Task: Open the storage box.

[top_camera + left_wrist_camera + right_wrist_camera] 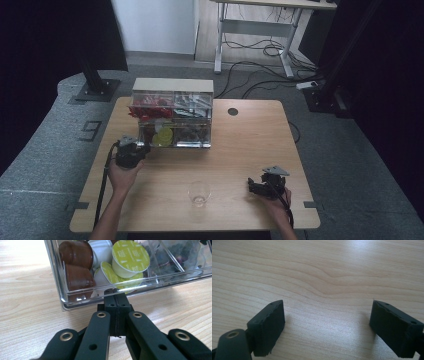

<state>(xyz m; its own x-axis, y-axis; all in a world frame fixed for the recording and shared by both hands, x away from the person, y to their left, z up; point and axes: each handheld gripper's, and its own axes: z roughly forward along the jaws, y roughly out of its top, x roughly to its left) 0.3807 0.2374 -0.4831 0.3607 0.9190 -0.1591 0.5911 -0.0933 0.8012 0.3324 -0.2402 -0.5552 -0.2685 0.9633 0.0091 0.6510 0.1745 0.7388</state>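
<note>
We held left claw (117,293) clenched, empty, at drawer (105,293) front near counter (250,145) rear-left corner; capsules (130,257) untouched; glass (199,193) empty; right claw (327,315) released.

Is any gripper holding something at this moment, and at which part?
The left gripper is shut at the front edge of the clear drawer; a grip cannot be told. The right gripper is open and holds nothing.

Closed tongs (116,293) touch clear capsule drawer (75,298)

Table (30,315): pale wood, smooth matt grain. Drawer (82,295): clear glossy plastic. Left gripper (117,295): matt black plastic, brass-coloured rivets.
</note>
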